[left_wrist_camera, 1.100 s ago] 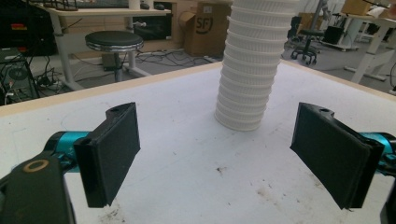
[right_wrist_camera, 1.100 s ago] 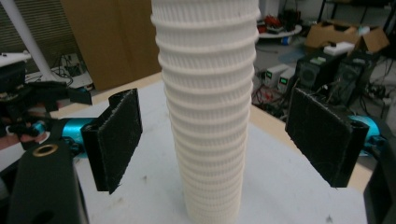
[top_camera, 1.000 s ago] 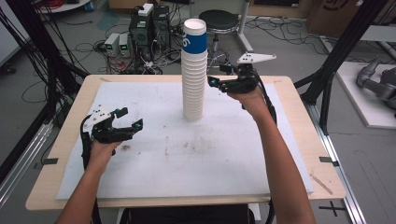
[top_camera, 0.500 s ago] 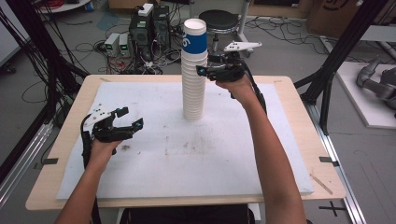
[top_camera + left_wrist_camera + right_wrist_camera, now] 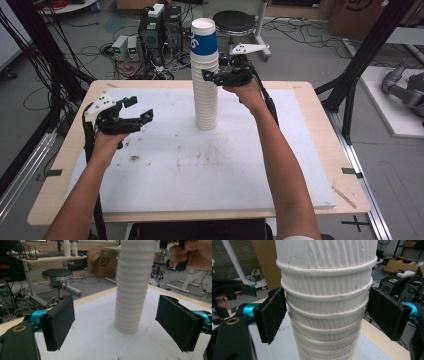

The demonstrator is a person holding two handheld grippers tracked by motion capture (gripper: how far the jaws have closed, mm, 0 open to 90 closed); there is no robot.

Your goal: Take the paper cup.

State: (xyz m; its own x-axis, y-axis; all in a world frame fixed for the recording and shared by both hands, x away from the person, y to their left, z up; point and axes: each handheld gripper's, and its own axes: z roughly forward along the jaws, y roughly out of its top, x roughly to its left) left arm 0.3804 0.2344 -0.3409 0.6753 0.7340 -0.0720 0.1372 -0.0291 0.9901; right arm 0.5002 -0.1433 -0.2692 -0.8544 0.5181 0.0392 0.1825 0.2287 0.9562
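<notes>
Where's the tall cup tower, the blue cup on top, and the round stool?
cup tower (image 5: 206,100), high view, ribbed white side.
blue cup (image 5: 204,41), high view, its blue band.
round stool (image 5: 57,274), left gripper view, dark seat.

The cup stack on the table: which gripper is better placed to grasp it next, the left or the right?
The right. The right gripper already has its open jaws on both sides of the cup stack, near its upper part. The left gripper is open too, but stands well apart from the stack.
</notes>
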